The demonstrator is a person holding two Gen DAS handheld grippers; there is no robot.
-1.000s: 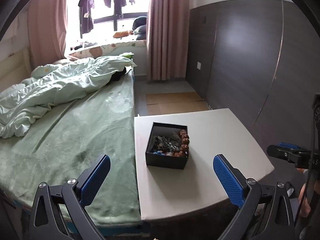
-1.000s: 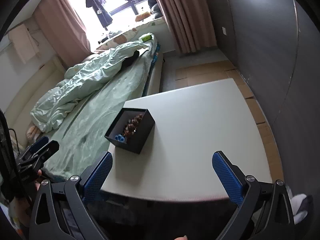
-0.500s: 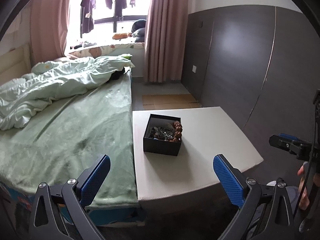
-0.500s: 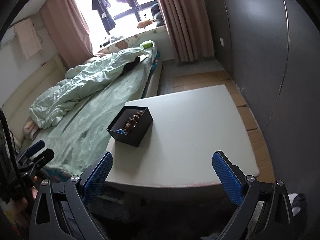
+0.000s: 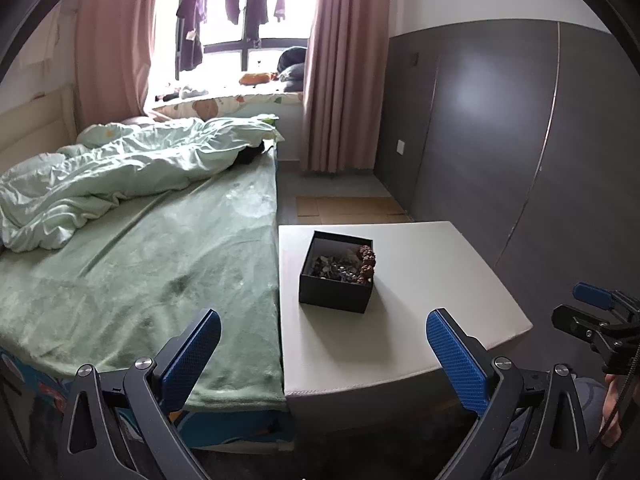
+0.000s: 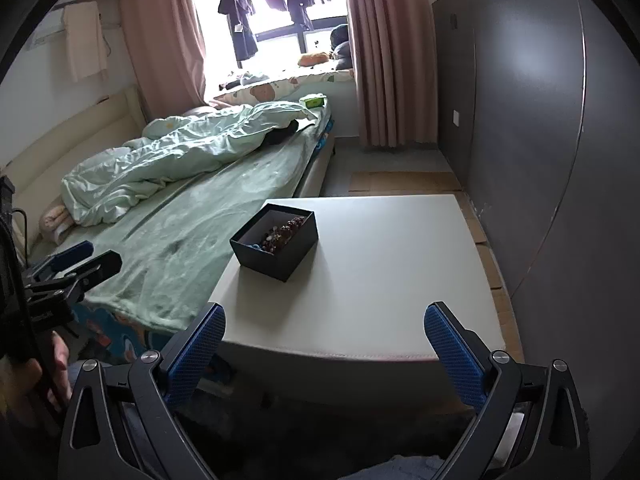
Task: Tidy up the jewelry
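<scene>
I am looking across the bed (image 5: 132, 264), which is filling the left of both views with its green cover, and the white desk (image 5: 432, 280) is butting against its side, presumably so the work surface sits within easy reach. On the desk, toward the bed-side edge, the black box (image 5: 334, 296) is standing open with no lid in sight, and the jewelry (image 5: 344, 266) is lying heaped inside it, a brown beaded strand (image 5: 366, 258) riding along its right wall. Nothing of it is lying out on the desk that I can see, which fits either a tangle waiting to be sorted or pieces already gathered back. I am holding the left claw (image 5: 324, 354) spread wide and empty, well short of the box; the right claw (image 6: 324, 346) is likewise gaping, pinching nothing, hanging off the desk's near edge.
</scene>
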